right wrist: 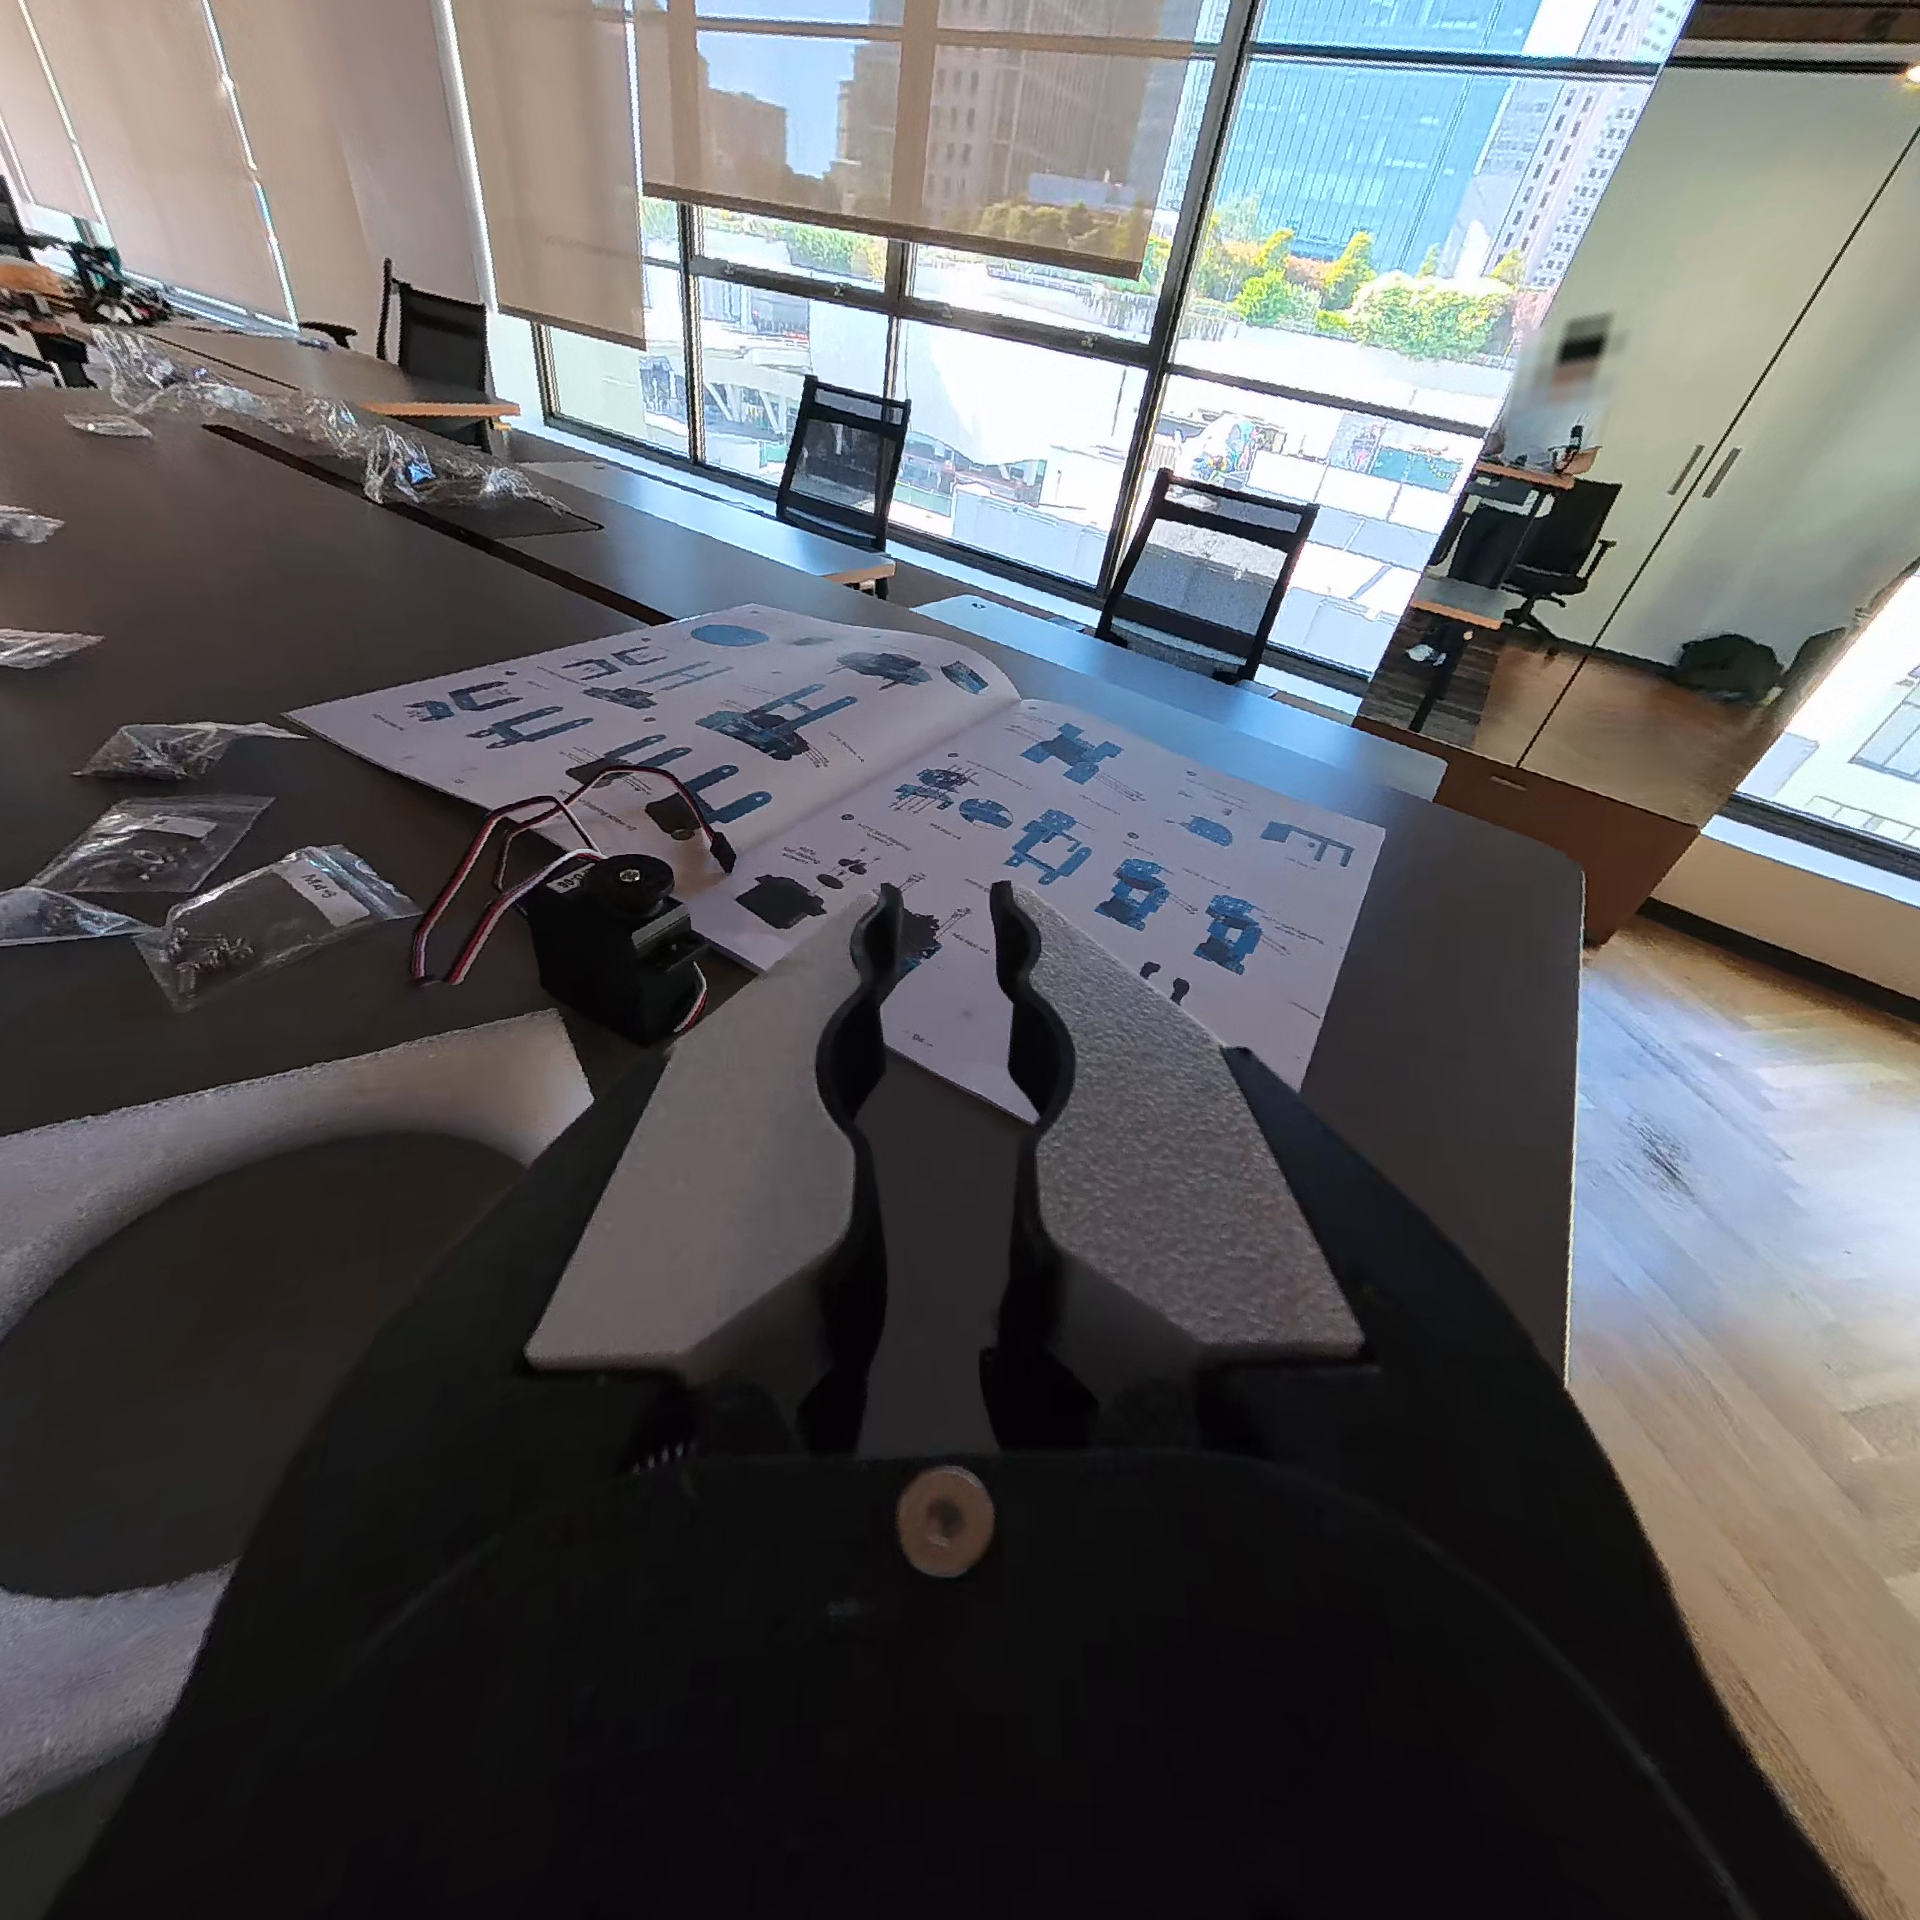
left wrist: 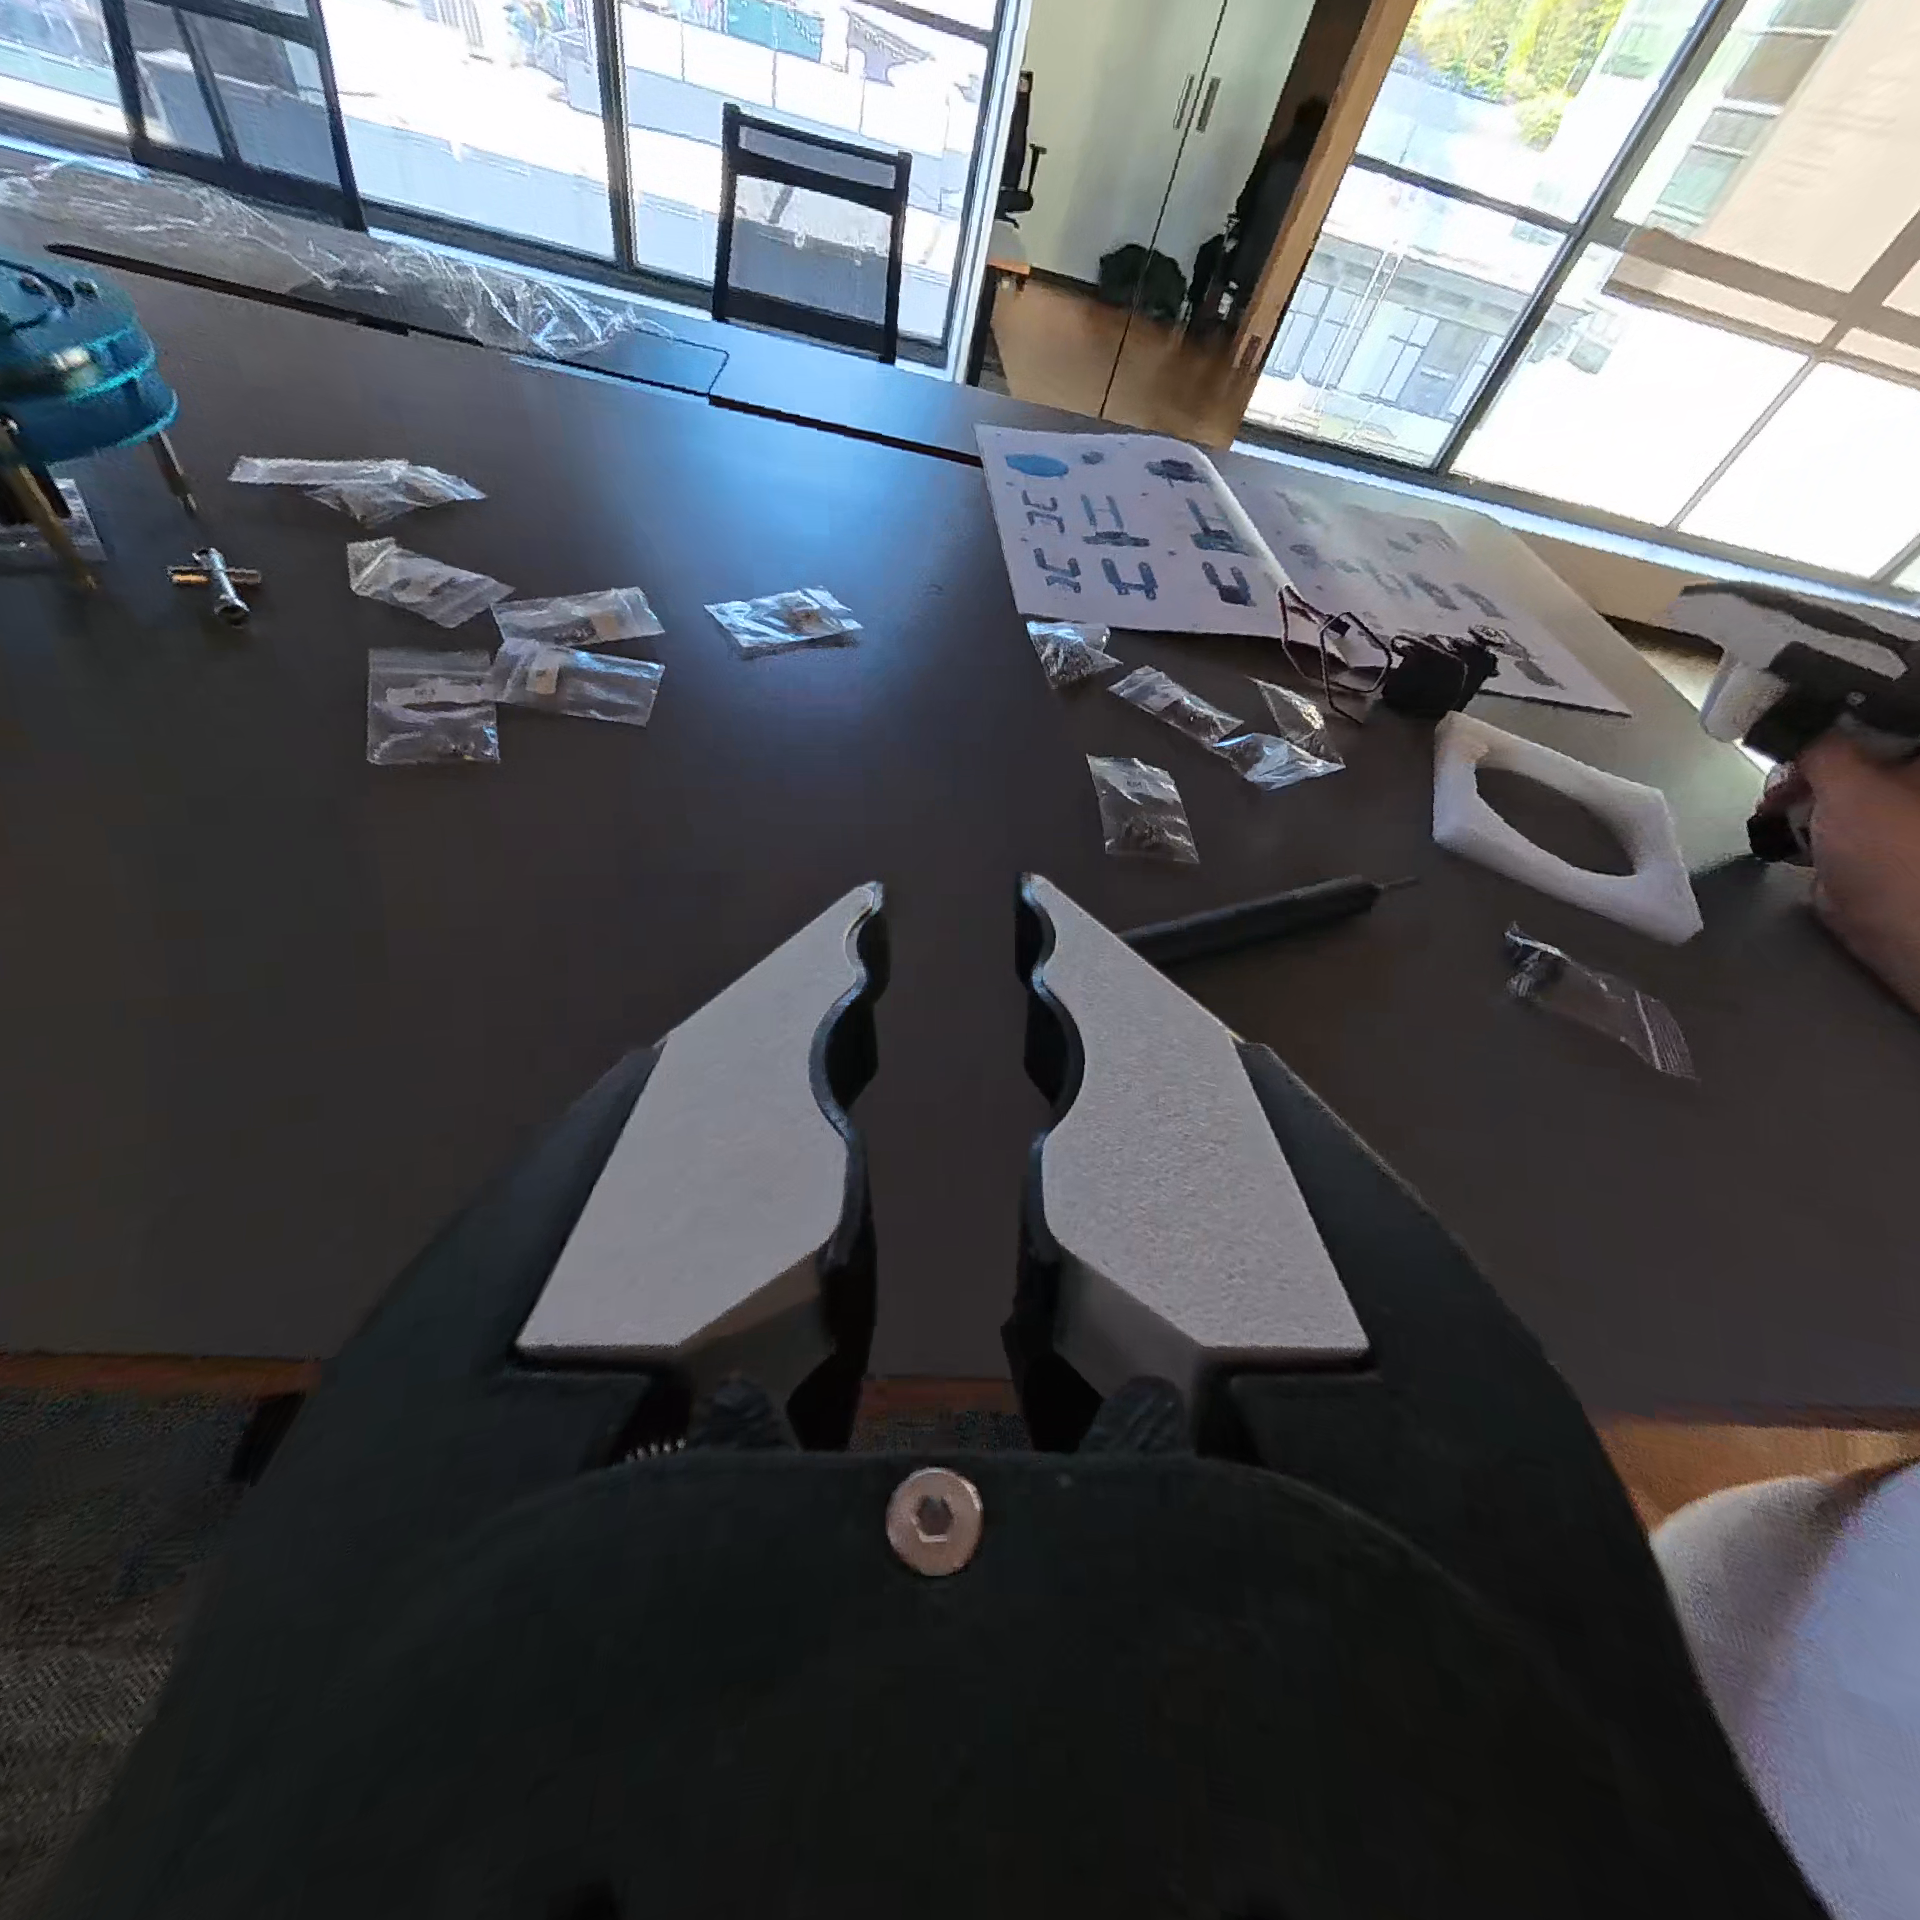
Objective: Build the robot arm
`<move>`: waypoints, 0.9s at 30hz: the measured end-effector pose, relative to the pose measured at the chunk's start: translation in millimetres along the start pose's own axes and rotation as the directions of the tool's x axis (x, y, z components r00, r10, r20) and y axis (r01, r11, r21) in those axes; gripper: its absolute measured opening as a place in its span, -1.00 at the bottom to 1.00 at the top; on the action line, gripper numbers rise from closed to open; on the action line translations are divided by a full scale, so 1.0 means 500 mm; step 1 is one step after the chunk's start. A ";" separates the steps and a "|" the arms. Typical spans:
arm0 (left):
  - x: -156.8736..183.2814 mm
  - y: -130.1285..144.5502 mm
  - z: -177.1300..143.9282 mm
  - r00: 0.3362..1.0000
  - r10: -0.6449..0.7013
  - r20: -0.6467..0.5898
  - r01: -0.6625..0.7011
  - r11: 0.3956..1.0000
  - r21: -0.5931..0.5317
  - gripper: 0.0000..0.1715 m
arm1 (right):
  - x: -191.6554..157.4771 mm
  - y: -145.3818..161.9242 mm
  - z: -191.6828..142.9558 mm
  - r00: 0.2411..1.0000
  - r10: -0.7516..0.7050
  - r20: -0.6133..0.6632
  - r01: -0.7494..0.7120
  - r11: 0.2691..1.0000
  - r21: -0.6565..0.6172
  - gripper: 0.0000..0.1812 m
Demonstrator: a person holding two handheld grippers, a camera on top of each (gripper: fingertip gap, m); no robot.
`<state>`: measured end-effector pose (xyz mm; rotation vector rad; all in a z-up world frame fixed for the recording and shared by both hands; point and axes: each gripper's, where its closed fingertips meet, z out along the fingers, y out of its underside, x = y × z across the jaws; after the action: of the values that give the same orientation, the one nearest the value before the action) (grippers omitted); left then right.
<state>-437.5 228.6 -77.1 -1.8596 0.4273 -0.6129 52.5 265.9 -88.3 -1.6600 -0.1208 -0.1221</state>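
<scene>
hovering above bare dark table point(left wrist: 623, 935), the left gripper point(left wrist: 951, 914) has its jaws parted and holds nothing; nearest is a black screwdriver point(left wrist: 1257, 920) lying just right of its tips. the right gripper point(right wrist: 940, 914), likewise parted and empty, hangs over an open instruction booklet point(right wrist: 1039, 790), with a black servo point(right wrist: 623, 956) and its wires just to the left and a white foam frame point(right wrist: 260, 1101) nearer the camera. small clear zip bags point(left wrist: 431, 707) lie scattered, holding what look like screws and small fittings; exact contents are too small to tell. a blue round part point(left wrist: 73, 364) stands far left.
</scene>
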 end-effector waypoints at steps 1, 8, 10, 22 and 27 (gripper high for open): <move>0.003 0.004 0.002 1.000 0.002 -0.005 -0.002 1.000 -0.011 -0.76 | 0.000 0.001 0.001 1.000 0.001 -0.001 -0.001 1.000 -0.003 -0.81; -0.029 -0.018 0.066 0.990 0.144 -0.015 -0.144 0.989 -0.020 -0.90 | -0.003 0.006 0.008 0.999 -0.036 -0.004 0.036 0.999 -0.027 -0.84; -0.048 -0.026 0.088 0.986 0.160 -0.041 -0.161 0.987 -0.024 -0.94 | 0.002 0.010 0.012 0.997 -0.070 -0.032 0.069 0.997 -0.046 -0.84; -0.290 -0.078 0.143 0.896 0.278 -0.347 -0.317 0.946 -0.059 -0.90 | -0.030 0.000 0.004 0.843 -0.464 -0.272 0.407 0.881 -0.241 -0.88; -0.375 -0.099 0.119 0.884 0.259 -0.388 -0.303 0.951 -0.055 -0.61 | -0.319 -0.122 -0.002 0.944 -0.316 -0.092 0.307 0.946 -0.101 -0.75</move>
<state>-552.7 395.5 -87.0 -1.7386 0.9894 -0.7594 -114.3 269.5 -52.3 -1.7060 -0.3008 -0.4629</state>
